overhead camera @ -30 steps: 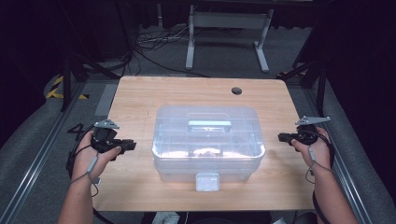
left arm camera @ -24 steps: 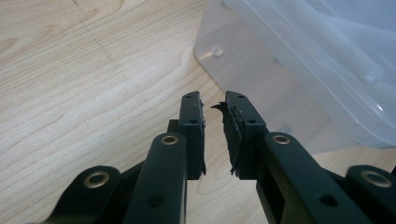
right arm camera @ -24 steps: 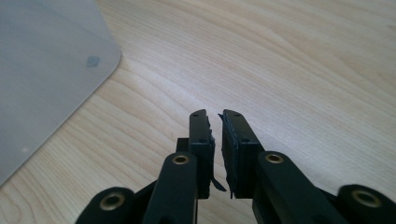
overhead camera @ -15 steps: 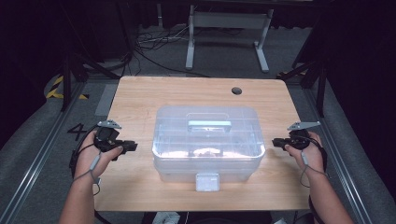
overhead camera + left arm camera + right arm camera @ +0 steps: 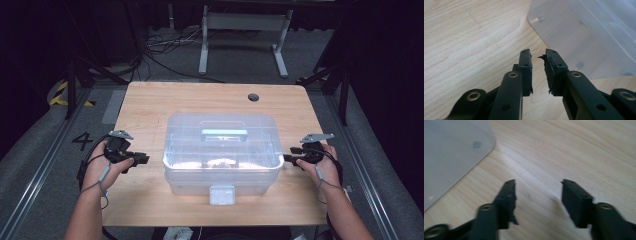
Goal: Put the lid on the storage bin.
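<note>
A clear plastic storage box [image 5: 186, 131] with a pale handle [image 5: 224, 133] on its lid and a front latch [image 5: 222, 195] stands shut in the middle of the wooden table [image 5: 150, 105]. My left gripper [image 5: 142, 159] lies level at the box's left side, a short way off. Its jaws [image 5: 537, 53] have just been opening a little and stand slightly apart with nothing between them. The box's lower corner [image 5: 579, 30] lies just ahead. My right gripper [image 5: 289, 157] points at the box's right side. Its jaws [image 5: 537, 182] have just been opening and stand wide over bare wood, the box [image 5: 449, 152] to their left.
A round cable hole [image 5: 253, 97] sits near the table's far edge. Cables and a metal stand [image 5: 240, 30] lie on the floor beyond the table. Bare wood runs along both sides of the box and in front of it.
My right hand has sunk and come in toward the box's right side, and its jaws have opened. My left hand has stayed about where it was.
</note>
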A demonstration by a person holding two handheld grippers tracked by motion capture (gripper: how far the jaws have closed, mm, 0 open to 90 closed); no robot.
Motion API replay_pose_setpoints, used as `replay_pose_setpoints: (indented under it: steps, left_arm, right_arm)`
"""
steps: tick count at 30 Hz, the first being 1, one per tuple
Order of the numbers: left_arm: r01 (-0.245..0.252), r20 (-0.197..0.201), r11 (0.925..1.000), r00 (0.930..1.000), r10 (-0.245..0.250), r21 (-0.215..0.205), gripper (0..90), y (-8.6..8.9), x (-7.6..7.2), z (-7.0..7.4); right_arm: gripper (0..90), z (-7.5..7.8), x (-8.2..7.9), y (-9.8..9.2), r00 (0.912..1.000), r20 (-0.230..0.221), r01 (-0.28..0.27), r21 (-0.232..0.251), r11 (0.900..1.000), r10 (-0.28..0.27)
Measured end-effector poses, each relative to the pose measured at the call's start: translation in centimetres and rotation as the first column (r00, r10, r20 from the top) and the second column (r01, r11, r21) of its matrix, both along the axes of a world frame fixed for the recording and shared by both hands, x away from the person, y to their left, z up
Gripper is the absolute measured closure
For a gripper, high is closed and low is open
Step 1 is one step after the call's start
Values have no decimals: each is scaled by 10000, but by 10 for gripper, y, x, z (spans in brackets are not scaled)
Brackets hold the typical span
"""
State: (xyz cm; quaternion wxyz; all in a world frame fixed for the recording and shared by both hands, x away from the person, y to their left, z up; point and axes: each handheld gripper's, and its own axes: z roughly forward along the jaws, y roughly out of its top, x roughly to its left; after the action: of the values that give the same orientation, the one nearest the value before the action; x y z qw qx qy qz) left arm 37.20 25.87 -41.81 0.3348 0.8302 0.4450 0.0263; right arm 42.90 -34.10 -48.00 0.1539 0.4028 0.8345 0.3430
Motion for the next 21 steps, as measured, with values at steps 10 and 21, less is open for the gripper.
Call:
replay_pose_setpoints:
  steps: [10,21]
  left_arm:
    - [165,208,9998,9997,-164,-83,567,-2,5,-9]
    - [19,825,9979,9966,-72,642,344,0,11,-20]
  right_arm:
    - [171,-10,5,-3,9996,49,264,440,9987,-266]
    - [151,-13,6,-8,9985,470,272,127,9995,-278]
